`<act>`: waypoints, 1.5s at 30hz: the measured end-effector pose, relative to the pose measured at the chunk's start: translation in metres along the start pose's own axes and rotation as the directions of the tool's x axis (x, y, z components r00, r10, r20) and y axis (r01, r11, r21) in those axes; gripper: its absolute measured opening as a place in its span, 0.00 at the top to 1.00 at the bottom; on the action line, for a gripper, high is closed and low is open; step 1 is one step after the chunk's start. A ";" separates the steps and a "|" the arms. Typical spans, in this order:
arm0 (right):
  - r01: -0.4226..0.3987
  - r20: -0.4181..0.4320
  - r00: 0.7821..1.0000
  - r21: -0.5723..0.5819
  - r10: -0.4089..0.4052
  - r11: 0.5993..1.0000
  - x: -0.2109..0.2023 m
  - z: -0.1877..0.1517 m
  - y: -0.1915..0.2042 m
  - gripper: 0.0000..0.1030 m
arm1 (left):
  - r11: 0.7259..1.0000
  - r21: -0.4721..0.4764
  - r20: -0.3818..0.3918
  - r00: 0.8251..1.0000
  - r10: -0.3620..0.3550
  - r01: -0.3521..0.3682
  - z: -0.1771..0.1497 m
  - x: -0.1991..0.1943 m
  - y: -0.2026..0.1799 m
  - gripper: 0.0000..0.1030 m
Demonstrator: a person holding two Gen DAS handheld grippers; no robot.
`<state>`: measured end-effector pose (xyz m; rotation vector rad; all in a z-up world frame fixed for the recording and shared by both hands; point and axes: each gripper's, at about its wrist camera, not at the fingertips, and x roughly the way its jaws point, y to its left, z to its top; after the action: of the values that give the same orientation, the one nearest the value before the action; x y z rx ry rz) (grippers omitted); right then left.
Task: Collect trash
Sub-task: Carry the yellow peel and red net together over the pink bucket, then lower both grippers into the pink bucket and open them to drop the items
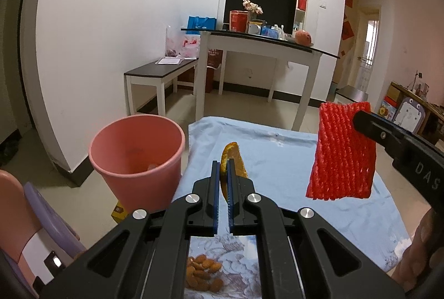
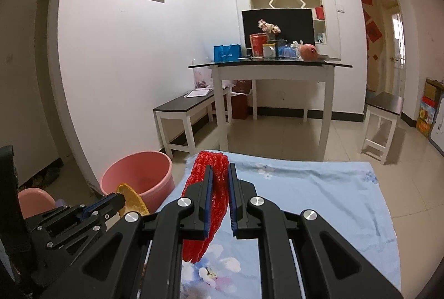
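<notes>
Above blue cloth point(image 1: 277, 149), left gripper point(image 1: 222, 174) clamps probable orange peel point(image 1: 236, 157), right gripper point(image 2: 220, 176) red foam net point(image 2: 213, 168).

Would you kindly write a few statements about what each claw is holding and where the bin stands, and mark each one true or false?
1. The left claw is shut on an orange peel. True.
2. The right claw is open and holds nothing. False: it is shut on a red foam fruit net.
3. The pink trash bin stands to the left of the blue floral cloth. True.
4. The orange peel already lies inside the pink trash bin. False: it is held above the cloth, beside the bin.
5. Almonds lie on the cloth below the left claw. True.
</notes>
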<state>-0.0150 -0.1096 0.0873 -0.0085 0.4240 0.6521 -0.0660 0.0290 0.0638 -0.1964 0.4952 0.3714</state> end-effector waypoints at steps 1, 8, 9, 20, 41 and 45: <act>-0.002 0.001 1.000 -0.007 0.002 1.000 0.003 0.002 0.002 0.91 | 1.000 -0.003 0.003 1.000 0.004 -0.004 0.002 0.001 0.001 0.96; -0.013 0.016 1.000 -0.046 0.014 0.999 0.021 0.012 0.017 0.91 | 1.000 -0.014 0.014 1.000 0.027 -0.027 0.017 0.013 0.017 0.96; -0.015 0.017 1.000 -0.048 0.016 0.999 0.024 0.015 0.018 0.91 | 0.999 -0.016 0.015 0.999 0.029 -0.029 0.019 0.015 0.017 0.96; -0.042 0.025 0.999 -0.071 0.044 0.997 0.067 0.037 0.042 0.91 | 0.997 -0.033 0.044 0.997 0.067 -0.066 0.048 0.034 0.045 0.96; -0.197 -0.059 0.979 -0.080 0.193 0.977 0.219 0.068 0.127 0.91 | 0.977 -0.091 -0.003 0.981 0.192 -0.192 0.082 0.109 0.136 0.96; -0.208 -0.089 0.976 -0.092 0.200 0.974 0.245 0.064 0.140 0.91 | 0.973 -0.106 -0.028 0.979 0.203 -0.205 0.080 0.129 0.155 0.96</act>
<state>0.1013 0.1545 0.0686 -0.0881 0.4719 0.8783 0.0127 0.2308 0.0542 -0.2544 0.5139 0.5990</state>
